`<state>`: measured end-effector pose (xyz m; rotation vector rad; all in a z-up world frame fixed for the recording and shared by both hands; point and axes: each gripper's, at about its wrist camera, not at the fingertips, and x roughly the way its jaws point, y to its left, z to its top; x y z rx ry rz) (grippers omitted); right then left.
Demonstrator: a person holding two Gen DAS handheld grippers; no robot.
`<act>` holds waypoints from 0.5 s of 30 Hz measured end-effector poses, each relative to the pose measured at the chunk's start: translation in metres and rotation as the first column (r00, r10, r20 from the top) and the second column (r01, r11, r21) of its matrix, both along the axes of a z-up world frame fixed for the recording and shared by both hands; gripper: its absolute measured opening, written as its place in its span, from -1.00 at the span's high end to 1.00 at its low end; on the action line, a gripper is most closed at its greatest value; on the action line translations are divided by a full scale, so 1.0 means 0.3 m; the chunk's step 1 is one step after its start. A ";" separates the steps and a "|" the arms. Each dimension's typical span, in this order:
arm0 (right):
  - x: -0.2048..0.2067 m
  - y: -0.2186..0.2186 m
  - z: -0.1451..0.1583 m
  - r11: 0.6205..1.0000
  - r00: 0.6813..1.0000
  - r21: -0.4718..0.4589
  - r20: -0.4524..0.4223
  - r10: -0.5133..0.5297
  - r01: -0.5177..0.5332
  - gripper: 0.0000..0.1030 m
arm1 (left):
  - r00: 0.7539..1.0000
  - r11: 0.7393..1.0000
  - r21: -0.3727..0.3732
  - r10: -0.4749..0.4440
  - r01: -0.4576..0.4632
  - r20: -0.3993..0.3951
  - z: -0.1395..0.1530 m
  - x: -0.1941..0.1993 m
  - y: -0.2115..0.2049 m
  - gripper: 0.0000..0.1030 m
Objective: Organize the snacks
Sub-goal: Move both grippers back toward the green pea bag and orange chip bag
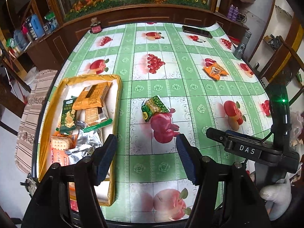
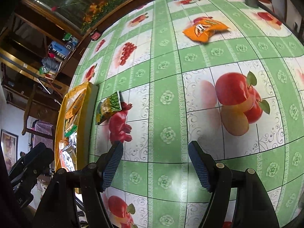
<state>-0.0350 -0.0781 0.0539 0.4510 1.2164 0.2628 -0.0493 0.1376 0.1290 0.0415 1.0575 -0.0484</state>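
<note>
A yellow-rimmed box (image 1: 116, 102) at the table's left holds several snack packets, among them an orange cracker pack (image 1: 91, 95). The box also shows in the right wrist view (image 2: 89, 114). A green pea snack packet (image 1: 153, 108) (image 2: 108, 108) lies on the cloth just right of the box. An orange snack packet (image 1: 215, 70) (image 2: 205, 28) lies farther right and back. My left gripper (image 1: 146, 153) is open and empty, low over the front of the table beside the box. My right gripper (image 2: 155, 161) is open and empty over the cloth, near the green packet.
A green fruit-print cloth (image 1: 171, 87) covers the table. A black phone (image 1: 196, 31) lies at the far edge. A grey flashlight (image 1: 242, 45) stands at the right edge. A small jar (image 1: 95, 25) sits at the far left corner. Wooden cabinets surround the table.
</note>
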 end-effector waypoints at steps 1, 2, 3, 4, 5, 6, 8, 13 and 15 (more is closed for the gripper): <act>0.004 0.000 -0.004 1.000 1.000 0.000 -0.003 -0.003 0.003 -0.42 | 1.000 1.000 -0.017 0.004 -0.004 -0.008 -0.005 0.008 0.007 -0.24; 0.008 0.000 -0.005 1.000 1.000 -0.001 -0.003 -0.004 0.004 -0.42 | 1.000 1.000 -0.026 0.006 -0.007 -0.012 -0.007 0.014 0.011 -0.24; 0.010 0.000 -0.005 1.000 1.000 -0.001 -0.003 -0.004 0.004 -0.42 | 1.000 0.999 -0.034 0.009 -0.010 -0.018 -0.012 0.022 0.015 -0.24; 0.013 0.003 -0.005 1.000 1.000 -0.001 -0.003 -0.003 0.003 -0.42 | 1.000 0.999 -0.037 0.009 -0.010 -0.023 -0.017 0.028 0.017 -0.24; 0.017 0.005 -0.007 1.000 1.000 -0.002 -0.004 -0.003 0.003 -0.42 | 1.000 0.999 -0.040 0.008 -0.009 -0.028 -0.022 0.034 0.017 -0.24; 0.019 0.008 -0.010 1.000 1.000 -0.002 -0.004 -0.005 0.005 -0.42 | 0.999 0.999 -0.044 0.006 -0.007 -0.033 -0.028 0.039 0.017 -0.24; 0.027 0.005 -0.017 1.000 1.000 -0.001 -0.009 -0.011 0.011 -0.42 | 0.999 0.999 -0.053 -0.003 0.001 -0.042 -0.036 0.050 0.015 -0.24; 0.069 -0.045 -0.026 0.998 0.998 -0.003 -0.020 -0.067 0.066 -0.42 | 0.998 0.997 -0.078 -0.027 0.023 -0.050 -0.046 0.070 0.016 -0.24; 0.107 -0.088 -0.025 0.993 0.993 0.000 -0.022 -0.115 0.115 -0.42 | 0.998 0.995 -0.093 -0.034 0.029 -0.052 -0.051 0.070 0.023 -0.24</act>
